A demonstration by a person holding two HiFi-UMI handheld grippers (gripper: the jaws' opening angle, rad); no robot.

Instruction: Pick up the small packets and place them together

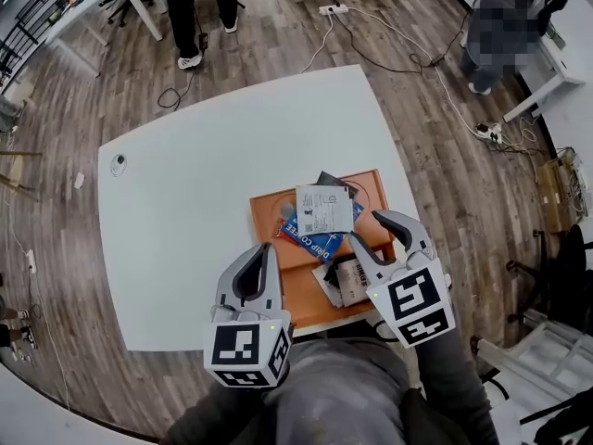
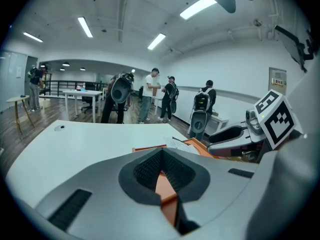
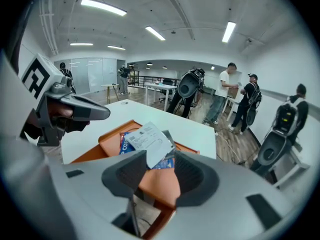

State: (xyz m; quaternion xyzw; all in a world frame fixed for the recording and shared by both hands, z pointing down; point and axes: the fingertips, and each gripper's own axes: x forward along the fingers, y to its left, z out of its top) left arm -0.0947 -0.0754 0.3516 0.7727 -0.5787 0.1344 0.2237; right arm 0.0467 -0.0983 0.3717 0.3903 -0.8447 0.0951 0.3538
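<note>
An orange tray (image 1: 295, 290) sits on the white table (image 1: 185, 230) and holds the small packets. A white printed packet (image 1: 324, 209) lies on top of a blue drip-coffee packet (image 1: 315, 239), with a red packet (image 1: 285, 228) at their left and a dark one (image 1: 331, 180) behind. Another pale packet (image 1: 345, 279) lies at the tray's near right. My right gripper (image 1: 371, 228) hovers over that corner, open and empty; its view shows the white packet (image 3: 149, 140) beyond the jaws. My left gripper (image 1: 258, 248) is over the tray's near left edge, shut and empty.
A small round object (image 1: 118, 163) sits near the table's far left corner. Cables and a power strip (image 1: 334, 9) lie on the wood floor beyond. Several people (image 2: 152, 94) stand past the table, and another white desk (image 1: 547, 72) is at the right.
</note>
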